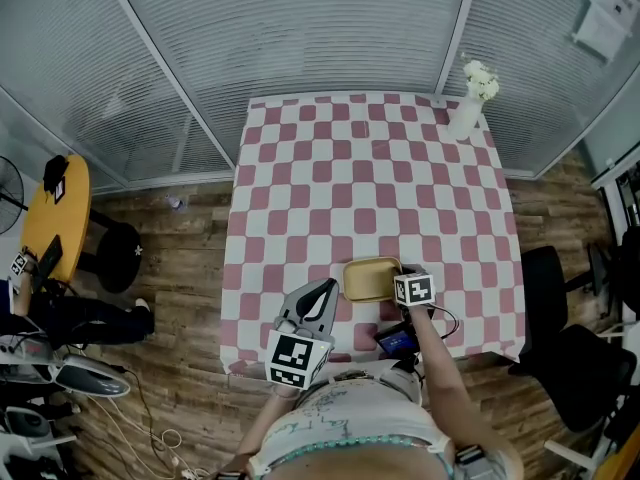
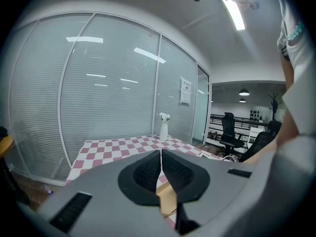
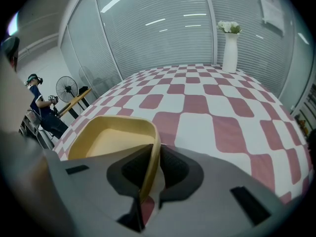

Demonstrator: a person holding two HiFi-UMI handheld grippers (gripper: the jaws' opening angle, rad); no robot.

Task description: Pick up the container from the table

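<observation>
Grasp stage, lift pending: right gripper [image 3: 150, 157] clamped on side wall of yellow container [image 3: 108, 142], resting on table [image 3: 212, 127] ahead-left of it; left gripper [image 2: 161, 169] closed, empty. Next: raise steadily, keeping level.

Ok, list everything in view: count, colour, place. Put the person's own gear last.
container: one, yellow, near edge of the table
table: one, pink-and-white checked cloth, middle of the room
vase: one, white with white flowers, far right corner of the table
device: one, dark with a lit blue screen, near table edge by the right arm
office chair: at least one, black, right of the table
round side table: one, yellow, far left
seated person: one, dark clothes, lower left
left gripper: one, grey, jaws together on nothing, beside the container
right gripper: one, grey, jaws closed on the container's rim
</observation>
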